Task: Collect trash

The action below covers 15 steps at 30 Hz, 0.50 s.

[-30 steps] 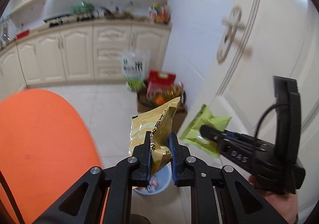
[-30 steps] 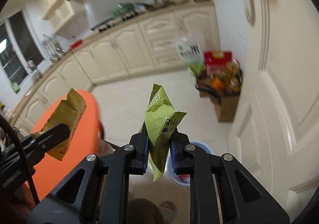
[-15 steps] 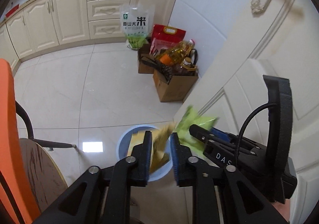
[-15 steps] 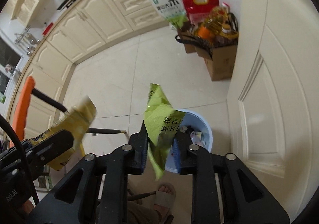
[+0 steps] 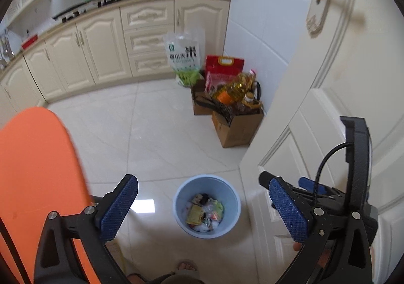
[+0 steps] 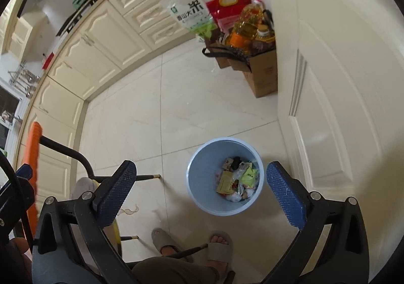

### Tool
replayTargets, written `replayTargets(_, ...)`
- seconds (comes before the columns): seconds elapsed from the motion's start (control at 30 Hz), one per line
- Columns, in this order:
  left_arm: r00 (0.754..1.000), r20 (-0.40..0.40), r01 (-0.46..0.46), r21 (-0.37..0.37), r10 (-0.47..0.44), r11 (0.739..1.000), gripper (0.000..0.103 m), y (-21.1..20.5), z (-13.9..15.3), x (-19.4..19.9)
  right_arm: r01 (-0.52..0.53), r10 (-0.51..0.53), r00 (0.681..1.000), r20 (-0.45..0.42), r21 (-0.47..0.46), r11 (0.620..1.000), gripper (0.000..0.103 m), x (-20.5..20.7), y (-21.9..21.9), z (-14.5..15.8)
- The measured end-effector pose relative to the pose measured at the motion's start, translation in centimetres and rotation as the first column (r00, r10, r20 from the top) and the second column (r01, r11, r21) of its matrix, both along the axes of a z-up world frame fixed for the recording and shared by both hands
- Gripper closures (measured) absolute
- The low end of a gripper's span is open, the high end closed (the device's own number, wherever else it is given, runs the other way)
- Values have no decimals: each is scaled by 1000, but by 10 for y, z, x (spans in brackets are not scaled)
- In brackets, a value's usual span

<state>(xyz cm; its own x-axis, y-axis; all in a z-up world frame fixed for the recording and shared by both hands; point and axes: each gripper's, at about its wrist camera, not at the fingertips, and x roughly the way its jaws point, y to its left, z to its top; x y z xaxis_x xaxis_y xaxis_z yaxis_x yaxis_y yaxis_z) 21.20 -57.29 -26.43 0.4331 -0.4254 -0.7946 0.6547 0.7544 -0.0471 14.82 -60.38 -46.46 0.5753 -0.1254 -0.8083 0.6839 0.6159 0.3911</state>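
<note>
A light blue trash bin [image 5: 228,229] stands on the tiled floor below both grippers, holding several wrappers. Among them lie a yellow snack packet [image 5: 194,215] and a green packet [image 5: 218,208]. My left gripper [image 5: 202,183] hangs over the bin, its jaws opening wide with nothing between them. In the right wrist view the bin [image 6: 224,139] sits just ahead, with the yellow packet [image 6: 226,180] and the green packet [image 6: 248,174] inside. My right gripper [image 6: 202,168] is also opening, empty, above the bin's near side.
An orange table top [image 5: 38,170] is at the left. A white door [image 5: 328,82] stands close on the right. Cardboard boxes with oil bottles [image 5: 237,125] and a rice bag [image 5: 184,56] sit by the cabinets. A person's slippered feet [image 6: 217,246] and chair legs [image 6: 149,177] are near the bin.
Both grippers have opened wide. The yellow packet left the left gripper and the green packet left the right one, and both now lie in the bin. The right gripper sank toward it.
</note>
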Motion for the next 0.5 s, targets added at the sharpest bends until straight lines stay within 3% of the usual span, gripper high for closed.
replayTargets(0.27, 985, 160, -59, -71, 70, 996, 1, 105, 53, -84, -16, 27, 994, 104, -98, 995, 0, -27, 53, 84)
replayTargets(0.5, 931, 299, -171, -152, 210, 974, 1, 223, 94, -175, -86, 135, 970, 204, -234, 969, 0, -40, 147, 172)
